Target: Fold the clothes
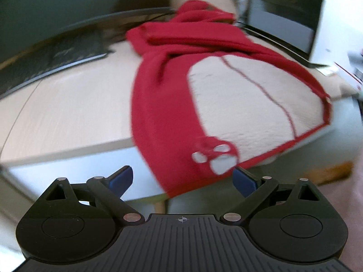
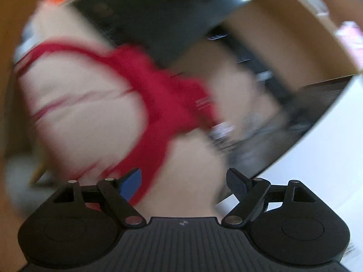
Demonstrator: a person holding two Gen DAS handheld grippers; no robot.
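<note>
Loosely bunched red-and-cream fleecy garment (image 1: 181,72), pale woodgrain table (image 1: 68,117), spread left gripper (image 1: 183,179)

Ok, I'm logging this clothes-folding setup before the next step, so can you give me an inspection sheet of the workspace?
Surface: pale wood-grain table, mostly bare at its left side.
Job's things: red and cream garment, bunched, one end hanging over the table's front edge.
Clutter: dark flat mat at the far left; dark screen behind the garment.
Grippers: left tool open, holding nothing; right tool open, holding nothing.
Cables: nothing seen clearly; the right view is heavily blurred.
Surroundings: white panel to the right.
</note>
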